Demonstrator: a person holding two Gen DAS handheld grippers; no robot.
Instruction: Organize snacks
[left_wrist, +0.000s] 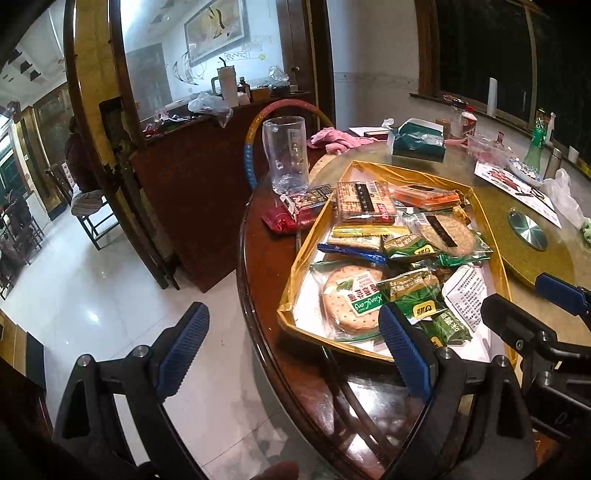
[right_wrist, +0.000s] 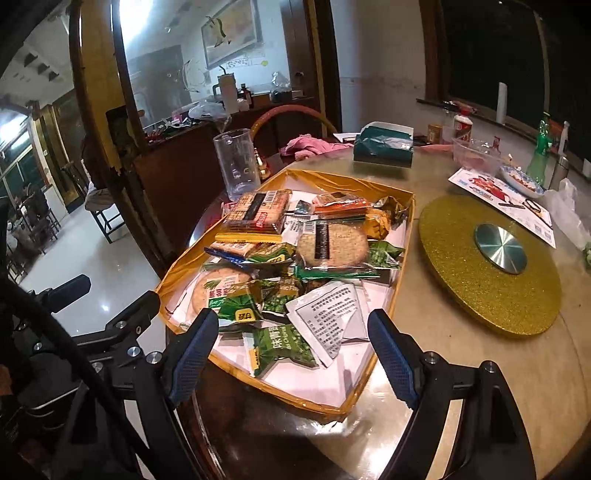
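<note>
Looking through the left wrist view, the left tongs (left_wrist: 291, 354) stand wide open and hold nothing, with one blue finger over the floor and the other over the near corner of the gold tray (left_wrist: 491, 258). The tray lies on the round bench (left_wrist: 266, 273) and carries a loose heap of snacks: a round cracker pack (left_wrist: 349, 299) near, green pea packets (left_wrist: 413, 291) beside it, a square biscuit pack (left_wrist: 364, 201) at the far end. A red packet (left_wrist: 286, 218) lies outside the tray on its far left, just in front of the empty glass mug (left_wrist: 286, 155).

From the right wrist view, the right tongs (right_wrist: 293, 354) are also spread open and empty, hanging above the near end of the tray (right_wrist: 400, 258). A green pea packet (right_wrist: 282, 349) and a white printed sachet (right_wrist: 328, 317) lie between the fingers' lines.

Most snacks already sit in the tray, but unsorted, so this could be a pause in the gathering or the sorting. Whichever follows, any pick needs a flat, low approach, because the packets overlap and slip.
</note>
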